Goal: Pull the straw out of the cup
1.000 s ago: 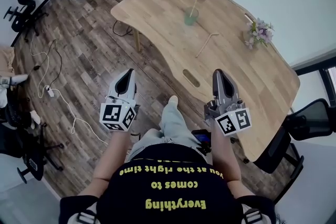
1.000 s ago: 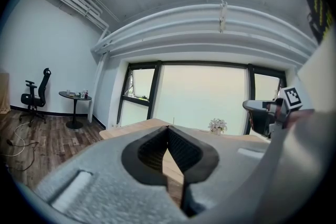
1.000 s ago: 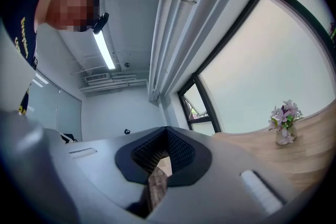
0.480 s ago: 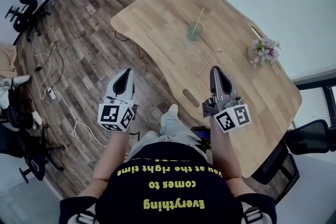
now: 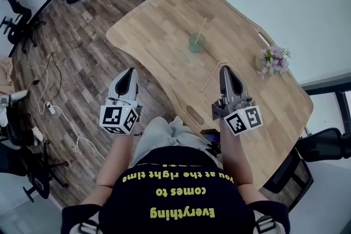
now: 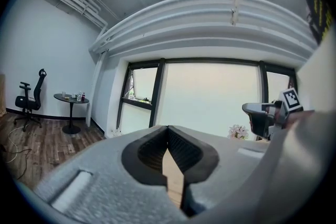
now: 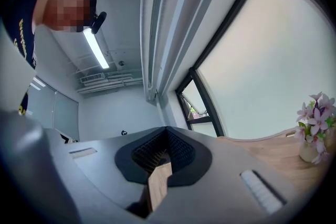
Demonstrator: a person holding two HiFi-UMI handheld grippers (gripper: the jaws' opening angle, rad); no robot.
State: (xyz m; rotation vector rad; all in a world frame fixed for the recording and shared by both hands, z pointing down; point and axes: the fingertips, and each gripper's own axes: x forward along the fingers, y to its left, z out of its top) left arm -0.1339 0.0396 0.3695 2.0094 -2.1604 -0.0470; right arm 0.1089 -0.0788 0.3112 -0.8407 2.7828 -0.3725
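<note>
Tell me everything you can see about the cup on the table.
The cup is small, see-through and greenish, looking like glass or plastic. It stands upright near the middle of the wooden table, away from the edges. A pale straw sticks out of it, leaning up and to the right in the head view. Only the table and that straw touch it; whether it holds liquid is too small to tell.

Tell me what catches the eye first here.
A curvy wooden table fills the head view, with a green cup at its middle holding a straw. A second straw lies loose by the right gripper, and flowers stand near the table's right edge. That gripper and the left gripper are both shut and empty, short of the cup.
</note>
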